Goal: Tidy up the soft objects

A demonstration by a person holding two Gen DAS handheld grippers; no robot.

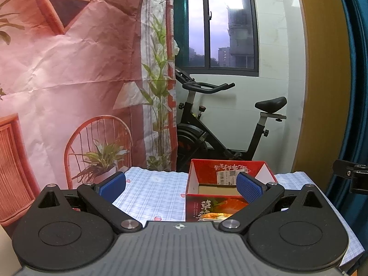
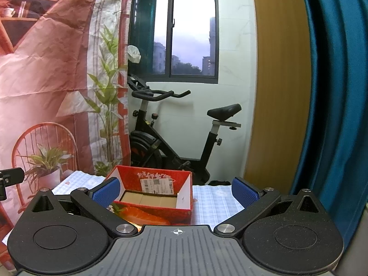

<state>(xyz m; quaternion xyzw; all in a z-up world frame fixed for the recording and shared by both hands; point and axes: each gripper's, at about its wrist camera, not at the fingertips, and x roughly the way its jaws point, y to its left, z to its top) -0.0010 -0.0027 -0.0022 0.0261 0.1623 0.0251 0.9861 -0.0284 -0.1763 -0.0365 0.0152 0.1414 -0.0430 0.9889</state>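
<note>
Soft objects: none visible to me, so handling is unjudgeable; red box (image 2: 158,195) sits empty mid-bench (image 2: 214,197); left claw (image 1: 181,185) and right claw (image 2: 176,191) both spread, empty.

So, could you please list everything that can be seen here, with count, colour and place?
box: one, red, open, floor bare, on the table
tablecloth: one, pale blue check, over the table
exercise bike: one, black, behind the table under the window
window: one, dark frame, back wall
backdrop: one, pink printed sheet, left
curtain: one, blue, right
left gripper: jaws open, empty
right gripper: jaws open, empty
</note>
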